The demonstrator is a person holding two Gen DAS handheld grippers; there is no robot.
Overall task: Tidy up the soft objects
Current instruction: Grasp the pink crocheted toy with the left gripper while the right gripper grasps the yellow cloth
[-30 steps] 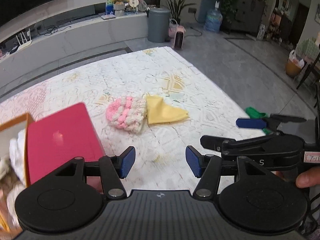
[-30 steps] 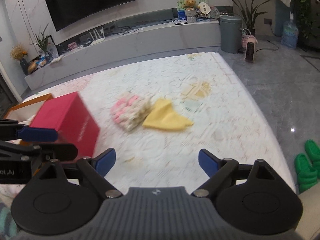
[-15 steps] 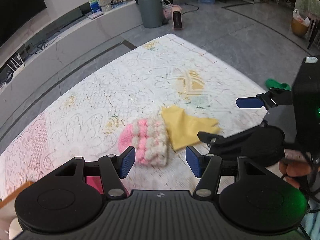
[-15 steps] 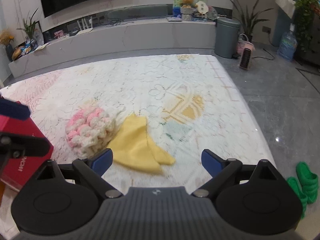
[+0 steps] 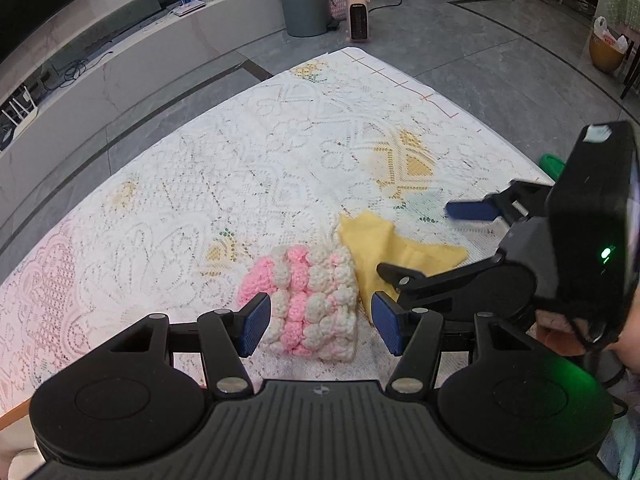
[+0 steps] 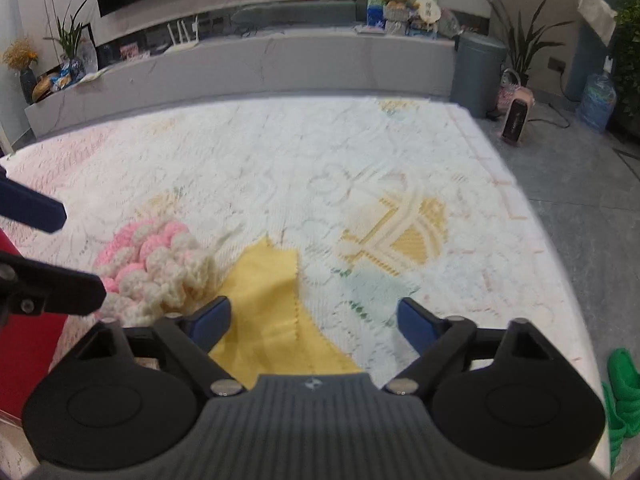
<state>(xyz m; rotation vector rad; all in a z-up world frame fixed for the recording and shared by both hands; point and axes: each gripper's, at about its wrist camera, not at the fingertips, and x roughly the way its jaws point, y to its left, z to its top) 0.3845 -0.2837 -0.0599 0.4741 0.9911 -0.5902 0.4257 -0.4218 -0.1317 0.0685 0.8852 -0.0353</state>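
While your left tool [image 5: 320,322] hangs over the pink-and-white crochet piece [image 5: 308,300], its blue pads stand apart on either side of the yarn, and I cannot tell whether they touch it. That crochet piece lies on the lace-patterned cloth [image 5: 240,168] spread over the worktop. Just to its right, touching its edge, lies the yellow cloth [image 5: 384,248], flat and partly folded. Your right tool [image 6: 314,320] is above the yellow cloth on the side away from the crochet piece; its jaws are closing, the left pad over the yellow cloth and the right pad over bare lace, not pressing on anything. In the right wrist view a red box [image 6: 24,344] shows left of the crochet piece, at the picture's edge. Your hand [image 5: 560,324] grips the right tool's handle, well right of the crochet piece.
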